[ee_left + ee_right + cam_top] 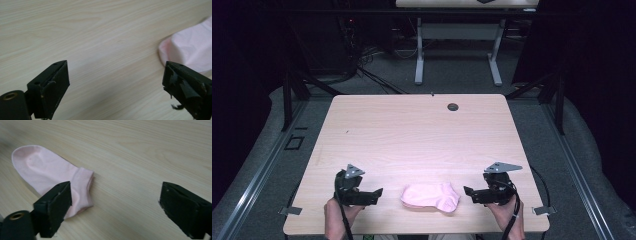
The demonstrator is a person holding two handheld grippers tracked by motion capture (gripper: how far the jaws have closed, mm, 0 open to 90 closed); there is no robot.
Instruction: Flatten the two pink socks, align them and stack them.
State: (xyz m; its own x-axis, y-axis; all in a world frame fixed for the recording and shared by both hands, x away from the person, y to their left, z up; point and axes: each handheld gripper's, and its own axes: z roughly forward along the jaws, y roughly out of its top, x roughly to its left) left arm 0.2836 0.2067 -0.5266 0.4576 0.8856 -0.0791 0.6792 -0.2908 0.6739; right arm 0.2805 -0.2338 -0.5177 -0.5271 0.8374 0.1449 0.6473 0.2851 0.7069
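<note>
**Pink sock parked between your two tongs**

So you've got a pale pink ankle sock (431, 197) lying flat on the light wood bench (412, 135), right between your left tongs (371, 195) and your right tongs (473, 194), near the bench edge closest to you. Neither pair is touching it.

The sock itself: soft, light pink knit, short-cut style. In the right gripper view the sock (50, 175) shows a rounded toe at the far end and a ribbed cuff band at the near end, with a little dent in the fabric around the toe. It's slightly rumpled, not stretched out. It sits off to the left side of your right tongs (115, 202), with the left jaw overlapping the cuff corner in the picture.

In the left gripper view the sock (192, 48) peeks in at the right, just beyond the right jaw of your left tongs (115, 82), a rounded pink end with a few soft folds.

Both tongs are spread wide apart with nothing between the jaws but bare bench. Your left hand (337, 215) and right hand (508, 215) hold them low over the near edge, the tips aimed inward at the sock.
</note>
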